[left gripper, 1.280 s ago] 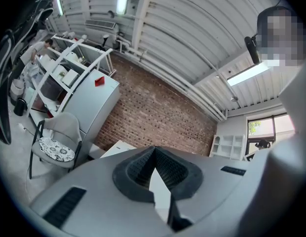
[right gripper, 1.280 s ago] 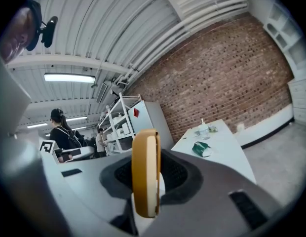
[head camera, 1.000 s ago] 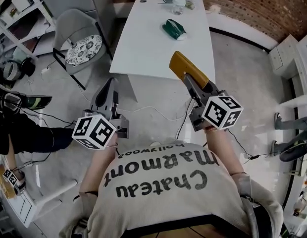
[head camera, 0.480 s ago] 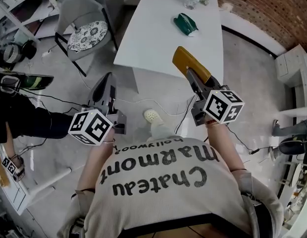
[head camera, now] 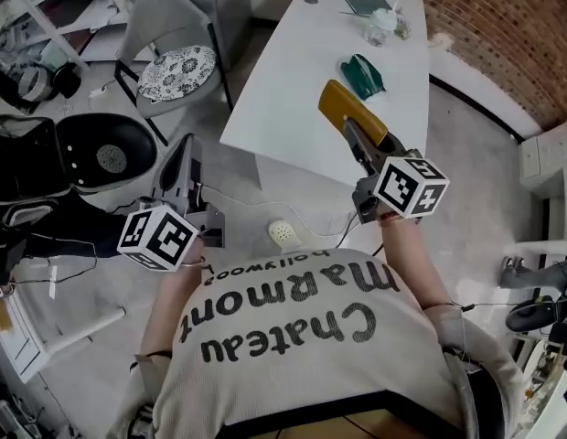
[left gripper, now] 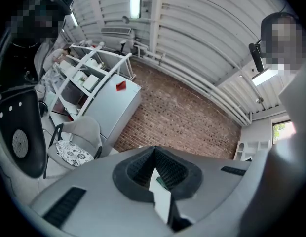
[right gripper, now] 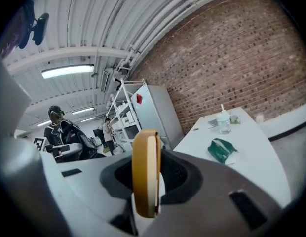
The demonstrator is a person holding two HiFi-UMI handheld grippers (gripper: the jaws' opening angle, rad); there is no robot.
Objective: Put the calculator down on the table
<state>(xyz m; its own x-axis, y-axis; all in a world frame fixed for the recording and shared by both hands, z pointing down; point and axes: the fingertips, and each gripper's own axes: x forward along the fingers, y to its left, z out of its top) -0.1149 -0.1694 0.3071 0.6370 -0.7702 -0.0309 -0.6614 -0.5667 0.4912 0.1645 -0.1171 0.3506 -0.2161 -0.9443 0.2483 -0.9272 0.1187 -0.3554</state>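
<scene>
Gripping a mustard-yellow calculator (head camera: 342, 108) by its near end, the right hand-held gripper (head camera: 358, 141) is clenched on it. In the right gripper view the calculator stands on edge between the two jaws, thin side toward the camera. From the head view its far end shows over the near edge of the white surface (head camera: 283, 90), held up in the air and not lying on it. Farther along the surface lie a green pouch (head camera: 364, 74) and, near the far end, a clear cup (head camera: 379, 27). The left hand-held gripper (head camera: 184, 150) is off to the left over the floor, its jaws closed together and empty, near a grey chair (head camera: 169, 35).
</scene>
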